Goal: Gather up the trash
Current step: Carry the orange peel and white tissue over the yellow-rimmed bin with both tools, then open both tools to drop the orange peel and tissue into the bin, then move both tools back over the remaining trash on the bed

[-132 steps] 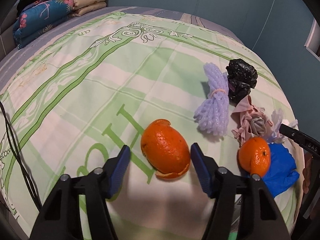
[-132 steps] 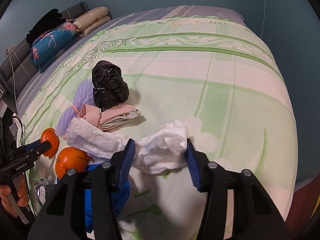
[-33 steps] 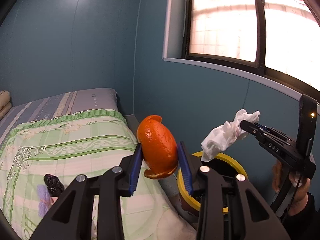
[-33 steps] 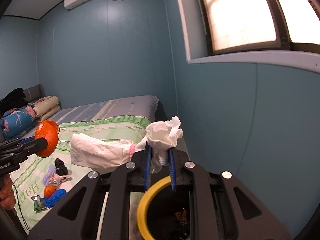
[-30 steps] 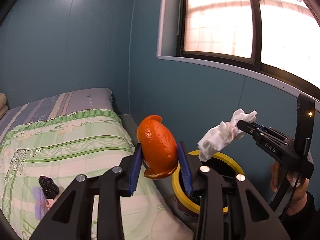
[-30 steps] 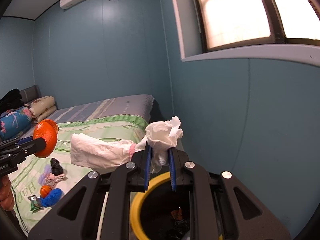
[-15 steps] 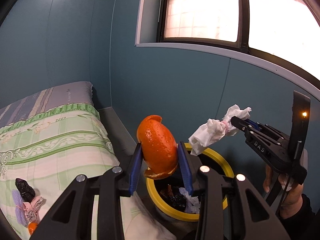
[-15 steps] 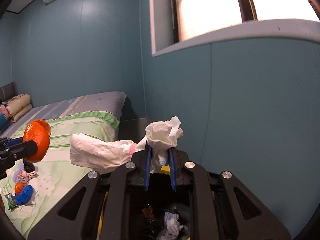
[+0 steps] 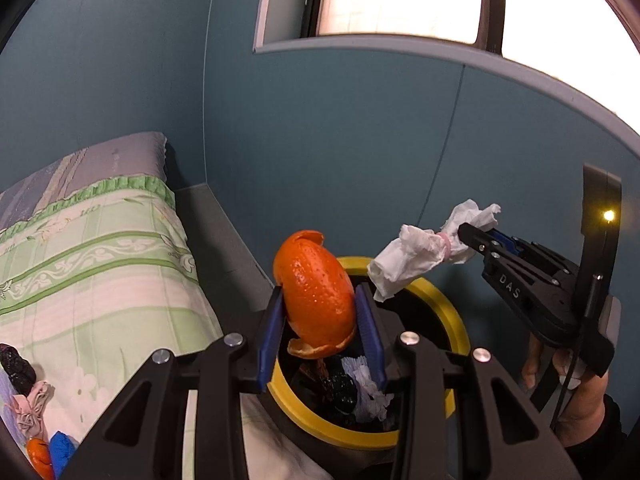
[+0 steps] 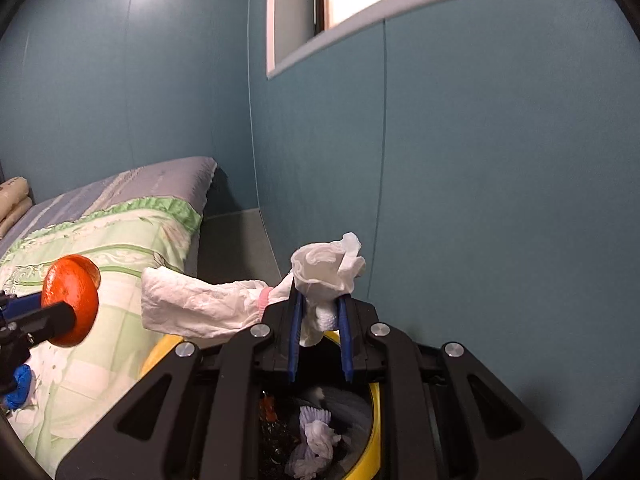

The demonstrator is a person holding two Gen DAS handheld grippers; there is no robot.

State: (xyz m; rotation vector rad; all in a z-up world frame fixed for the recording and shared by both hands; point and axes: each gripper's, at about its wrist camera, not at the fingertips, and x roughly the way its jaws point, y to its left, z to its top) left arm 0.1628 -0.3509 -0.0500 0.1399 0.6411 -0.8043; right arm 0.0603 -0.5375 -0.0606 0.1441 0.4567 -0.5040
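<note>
My left gripper (image 9: 319, 320) is shut on an orange peel (image 9: 316, 294) and holds it above the yellow-rimmed trash bin (image 9: 456, 320). My right gripper (image 10: 319, 318) is shut on a crumpled white tissue (image 10: 328, 270) with a long tail (image 10: 200, 304), just over the bin (image 10: 374, 420). The right gripper also shows in the left wrist view (image 9: 470, 236), holding the tissue (image 9: 416, 256) over the bin's far rim. The peel (image 10: 72, 300) shows at the left of the right wrist view. Trash lies inside the bin.
The bed with the green quilt (image 9: 92, 272) is left of the bin. On it lie a black bag (image 9: 16, 366), a pink rag (image 9: 30, 408), an orange (image 9: 38, 454) and a blue glove (image 9: 62, 450). The blue wall (image 9: 360, 160) stands close behind the bin.
Both grippers have swung from the bed to the bin and come lower and closer over it, still holding the peel and the tissue. The bin's inside has come into view.
</note>
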